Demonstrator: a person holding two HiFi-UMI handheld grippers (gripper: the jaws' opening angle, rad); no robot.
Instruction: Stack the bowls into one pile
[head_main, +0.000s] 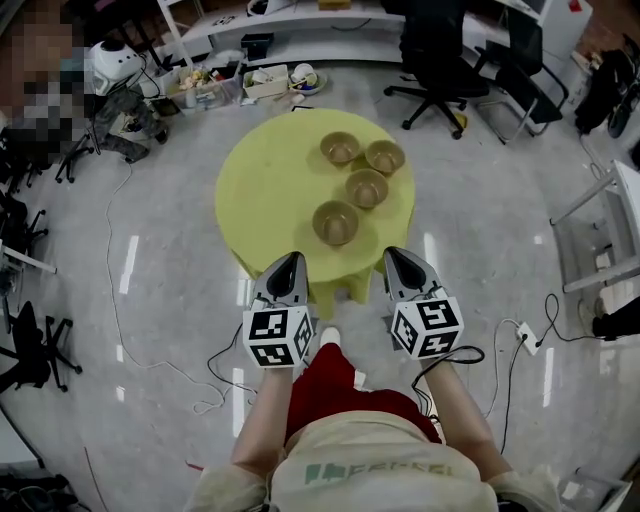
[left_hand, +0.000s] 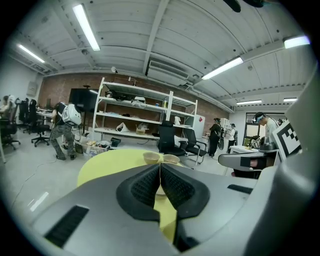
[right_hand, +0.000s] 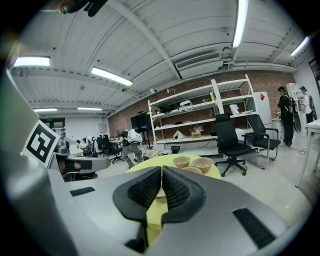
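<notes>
Left gripper (head_main: 289, 262) and right gripper (head_main: 397, 256): jaws pressed together on each, nothing between them; four bowls ahead, unstacked.
Both grippers are held side by side at the near edge of the round yellow table (head_main: 255, 190), tips pointing across it. The nearest bowl (head_main: 335, 222) sits just ahead, between the two sets of tips. The second bowl (head_main: 366, 187) sits beyond it, nearer the right gripper's line. The far left bowl (head_main: 340, 148) and far right bowl (head_main: 384, 156) stand side by side, well ahead. All are upright, none inside another.
</notes>
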